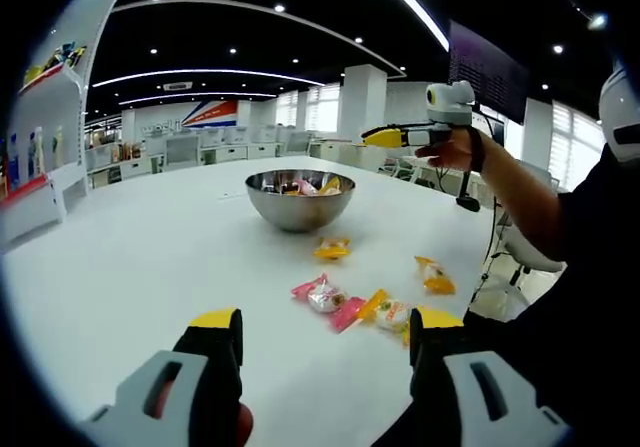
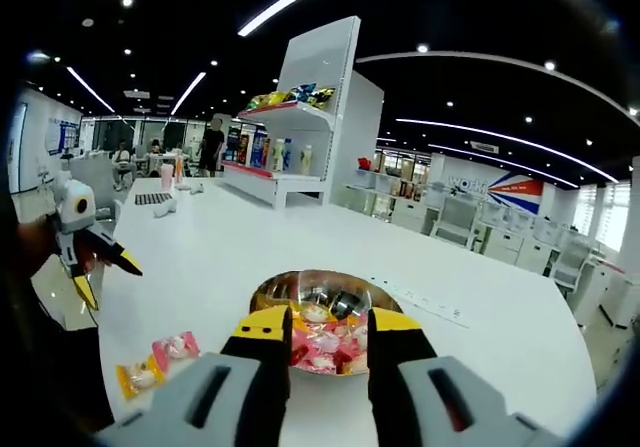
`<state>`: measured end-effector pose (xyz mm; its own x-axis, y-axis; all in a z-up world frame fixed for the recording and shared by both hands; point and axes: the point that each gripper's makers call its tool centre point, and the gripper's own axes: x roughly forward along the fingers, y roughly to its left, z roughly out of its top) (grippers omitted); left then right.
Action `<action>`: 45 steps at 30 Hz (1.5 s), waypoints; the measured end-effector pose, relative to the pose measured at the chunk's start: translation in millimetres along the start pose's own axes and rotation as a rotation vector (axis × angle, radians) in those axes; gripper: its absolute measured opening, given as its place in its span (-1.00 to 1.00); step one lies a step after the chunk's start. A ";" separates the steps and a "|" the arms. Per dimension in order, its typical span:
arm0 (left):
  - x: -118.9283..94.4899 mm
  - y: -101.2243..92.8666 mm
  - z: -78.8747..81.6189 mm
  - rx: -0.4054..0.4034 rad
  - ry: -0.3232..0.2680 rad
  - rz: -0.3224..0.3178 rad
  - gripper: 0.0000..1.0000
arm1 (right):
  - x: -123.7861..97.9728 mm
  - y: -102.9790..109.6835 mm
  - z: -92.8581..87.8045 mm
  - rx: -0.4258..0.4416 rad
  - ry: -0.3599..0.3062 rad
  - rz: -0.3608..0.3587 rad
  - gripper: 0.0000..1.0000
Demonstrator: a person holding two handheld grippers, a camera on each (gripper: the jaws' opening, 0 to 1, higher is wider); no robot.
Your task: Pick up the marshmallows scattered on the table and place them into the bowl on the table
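Hovering over bowl (image 2: 322,317), R gripper (image 2: 328,339) jaws apart, marshmallows (image 1: 345,302) nearby

- Black ceiling (image 1: 300,37), curved LED strips (image 1: 205,75) plus recessed spotlights, 12 o'clock in left gripper view.
- White display shelf (image 2: 320,117) with packaged goods and bottles, 12 o'clock in right gripper view.
- White column (image 1: 362,102), windows (image 1: 322,109) beside it.
- Red-blue wall graphic (image 1: 210,114) at 11 o'clock.
- Desks and chairs (image 2: 455,222) at 3 o'clock, right gripper view.
- People standing (image 2: 211,147) far back, 10 o'clock.
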<state>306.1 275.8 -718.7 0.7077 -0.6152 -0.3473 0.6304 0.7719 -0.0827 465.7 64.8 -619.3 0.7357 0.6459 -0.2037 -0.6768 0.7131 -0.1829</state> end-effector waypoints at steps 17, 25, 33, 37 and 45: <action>4.0 3.2 3.6 0.003 -0.005 0.000 0.36 | -36.8 32.8 -8.4 0.075 -0.056 0.035 -0.42; 4.8 3.7 8.2 0.011 -0.013 0.001 0.36 | -55.0 43.1 -30.0 0.105 -0.032 0.027 -0.42; 5.3 6.8 14.4 0.017 -0.027 0.006 0.36 | -80.0 50.5 -42.1 0.105 -0.017 0.013 -0.43; 6.9 5.7 15.3 0.015 -0.028 0.003 0.35 | -90.1 52.6 -43.6 0.109 -0.021 -0.004 -0.43; 9.1 3.3 14.6 0.020 -0.018 -0.004 0.35 | -98.0 71.5 -48.5 0.137 -0.042 0.013 -0.45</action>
<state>319.3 270.4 -708.5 0.7106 -0.6215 -0.3300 0.6395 0.7660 -0.0656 343.9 39.3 -659.0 0.7291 0.6645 -0.1642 -0.6786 0.7331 -0.0464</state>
